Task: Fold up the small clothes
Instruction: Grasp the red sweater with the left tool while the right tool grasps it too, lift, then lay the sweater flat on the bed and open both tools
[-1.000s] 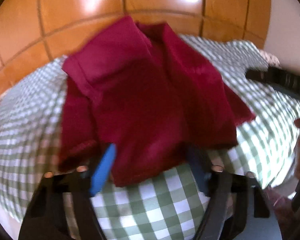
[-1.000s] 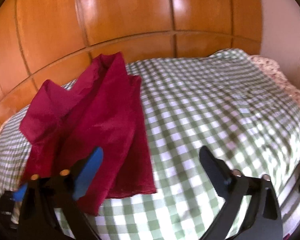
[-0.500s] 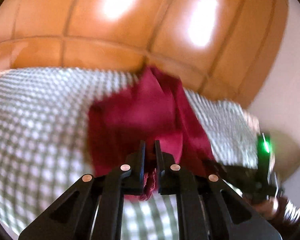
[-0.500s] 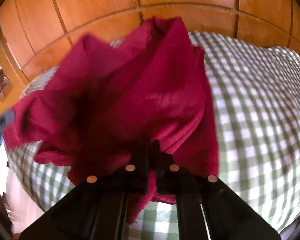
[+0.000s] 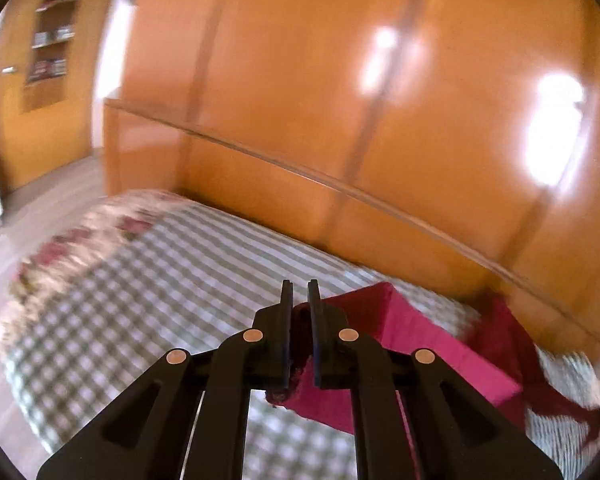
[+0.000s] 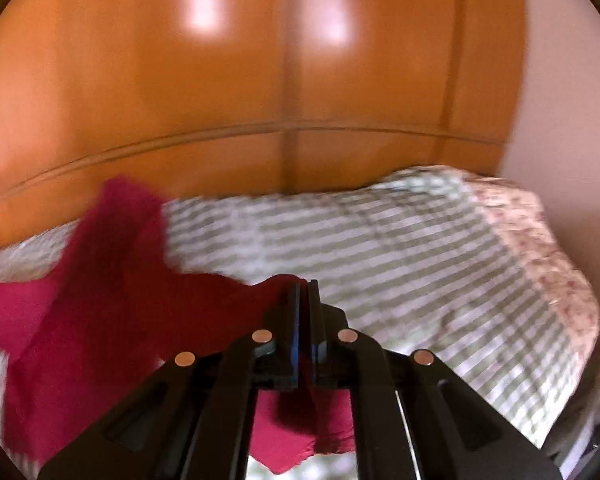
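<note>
While the red shirt lay flat on the bed one second ago, with both tongs wide open near its lower edge, it is now lifted and stretched above the checked cover. The left tongs are closed on one part of the hem, and the right tongs are closed on another part of the same shirt, so the cloth hangs between them, over the bed and in front of the wooden wall. I judge that the grasp has succeeded and a fold or a shake-out can begin. The far end of the shirt seems to trail on the bed, but the blur hides this. No container is visible; a shelf stands far from the bed.
</note>
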The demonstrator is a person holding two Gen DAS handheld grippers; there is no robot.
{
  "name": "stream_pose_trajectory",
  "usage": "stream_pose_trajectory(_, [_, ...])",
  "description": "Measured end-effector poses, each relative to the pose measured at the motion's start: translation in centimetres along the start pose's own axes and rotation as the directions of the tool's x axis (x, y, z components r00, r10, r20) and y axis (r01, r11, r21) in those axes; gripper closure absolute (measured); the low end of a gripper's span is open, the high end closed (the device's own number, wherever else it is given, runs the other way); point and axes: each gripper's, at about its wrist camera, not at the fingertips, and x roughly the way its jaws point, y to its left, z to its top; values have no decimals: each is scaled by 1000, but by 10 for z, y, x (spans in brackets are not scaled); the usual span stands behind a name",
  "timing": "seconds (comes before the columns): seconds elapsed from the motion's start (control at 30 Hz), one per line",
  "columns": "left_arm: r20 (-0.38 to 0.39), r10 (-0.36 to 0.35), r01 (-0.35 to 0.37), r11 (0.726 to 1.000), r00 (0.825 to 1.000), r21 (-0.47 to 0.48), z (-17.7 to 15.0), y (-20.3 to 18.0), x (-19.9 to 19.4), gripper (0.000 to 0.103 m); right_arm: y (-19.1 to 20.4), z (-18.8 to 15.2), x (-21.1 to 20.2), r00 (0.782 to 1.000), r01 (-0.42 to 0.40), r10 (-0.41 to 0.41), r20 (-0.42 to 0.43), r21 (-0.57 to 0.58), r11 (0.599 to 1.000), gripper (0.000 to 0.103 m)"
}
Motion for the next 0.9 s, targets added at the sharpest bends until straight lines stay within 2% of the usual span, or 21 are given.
stream_pose_trajectory(0.03, [0, 24, -24, 1000, 1000, -14, 5, 5, 5, 97, -6, 8, 12, 999, 33, -33, -9, 10, 999, 100])
stream_pose_trajectory(0.1, [9, 117, -117, 992, 993, -40, 22, 16, 19, 97, -17, 23, 35, 994, 107, -106, -24, 34, 994, 100])
stream_pose_trajectory(0.13, [9, 158, -157, 986, 987, -59, 27, 21, 25, 97, -22, 31, 51, 992, 116, -113, -47, 54, 992, 100])
stream_pose_trajectory(0.2, [-45, 191, -195, 974, 981, -114, 32, 35, 43, 95, -32, 37, 70, 991, 112, -105, -81, 76, 991, 95])
stream_pose_trajectory(0.23, [-62, 220, -226, 965, 974, -131, 31, 42, 49, 90, -32, 37, 71, 990, 120, -113, -84, 89, 989, 73])
stream_pose_trajectory(0.27, [-78, 250, -258, 957, 965, -133, 27, 48, 54, 74, -34, 36, 72, 991, 116, -108, -79, 97, 989, 50])
stream_pose_trajectory(0.3, [-85, 269, -278, 953, 959, -121, 20, 51, 55, 51, -33, 31, 67, 992, 109, -103, -67, 95, 989, 47])
stream_pose_trajectory(0.37, [-61, 280, -285, 952, 958, -109, 5, 54, 49, 32, -25, 21, 64, 995, 76, -71, -74, 71, 995, 40])
stream_pose_trajectory(0.43, [-64, 234, -239, 966, 970, -98, -11, 54, 39, 32, -12, -1, 53, 994, -25, 30, -109, 50, 998, 39])
stream_pose_trajectory(0.47, [-87, 184, -191, 979, 979, -73, -24, 51, 36, 32, -5, -13, 48, 987, -84, 88, -132, 39, 996, 39])
stream_pose_trajectory(0.53, [-122, 96, -99, 995, 988, -15, -52, 39, 27, 32, 13, -43, 34, 954, -222, 220, -206, 13, 975, 42])
stream_pose_trajectory(0.57, [-154, 31, -30, 999, 988, 11, -70, 30, 21, 32, 23, -60, 27, 923, -297, 293, -248, 21, 955, 45])
stream_pose_trajectory(0.6, [-194, -39, 44, 999, 980, 21, -87, 20, 16, 33, 33, -78, 22, 883, -372, 365, -294, 36, 928, 47])
stream_pose_trajectory(0.63, [-246, -129, 139, 990, 961, 23, -110, 9, 8, 33, 43, -91, 17, 851, -418, 408, -330, 43, 907, 54])
stream_pose_trajectory(0.67, [-275, -172, 186, 982, 946, 23, -124, 3, 4, 34, 50, -105, 13, 817, -461, 447, -365, 54, 886, 57])
stream_pose_trajectory(0.7, [-321, -237, 256, 966, 917, 17, -145, -7, -2, 34, 61, -122, 8, 762, -518, 501, -412, 78, 852, 58])
stream_pose_trajectory(0.73, [-364, -293, 315, 949, 884, 2, -165, -16, -8, 34, 70, -133, 5, 724, -551, 532, -439, 96, 829, 59])
stream_pose_trajectory(0.77, [-395, -327, 349, 937, 858, -18, -179, -23, -11, 34, 77, -143, 2, 694, -575, 553, -461, 107, 811, 59])
stream_pose_trajectory(0.8, [-433, -366, 386, 921, 824, -44, -195, -30, -13, 34, 87, -154, -1, 669, -596, 563, -485, 103, 796, 59])
stream_pose_trajectory(0.83, [-461, -400, 417, 906, 792, -68, -211, -37, -16, 34, 93, -160, -2, 663, -602, 559, -498, 89, 793, 59])
stream_pose_trajectory(0.9, [-486, -436, 452, 887, 757, -91, -229, -46, -16, 34, 102, -165, -6, 691, -591, 529, -493, 36, 806, 58])
